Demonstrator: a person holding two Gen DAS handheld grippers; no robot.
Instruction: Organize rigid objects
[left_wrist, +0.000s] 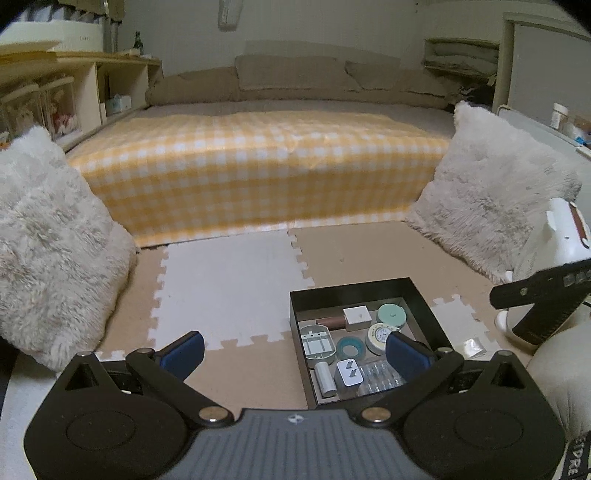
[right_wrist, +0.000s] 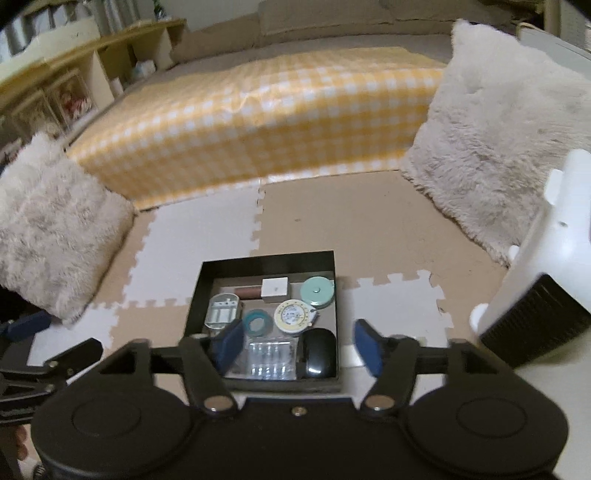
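A black open box (left_wrist: 354, 287) (right_wrist: 266, 257) stands on the foam floor mat. It holds several small rigid objects: a white cube (right_wrist: 274, 288), a mint round case (right_wrist: 317, 291), a yellow-rimmed dial (right_wrist: 294, 316), a teal tape ring (right_wrist: 258, 324), a black mouse (right_wrist: 317, 356), a clear blister pack (right_wrist: 271, 361), a white plug adapter (left_wrist: 349, 376), a white cylinder (left_wrist: 325, 378). My left gripper (left_wrist: 295, 352) is open and empty, left of and above the box. My right gripper (right_wrist: 300, 349) is open and empty, over the box's near edge.
A bed with a yellow checked cover (left_wrist: 258, 162) lies ahead. Fluffy white cushions stand at the left (left_wrist: 48, 240) and at the right (left_wrist: 495, 192). A white appliance with a black base (right_wrist: 546, 295) stands at the right. A small clear packet (left_wrist: 472, 347) lies on the mat.
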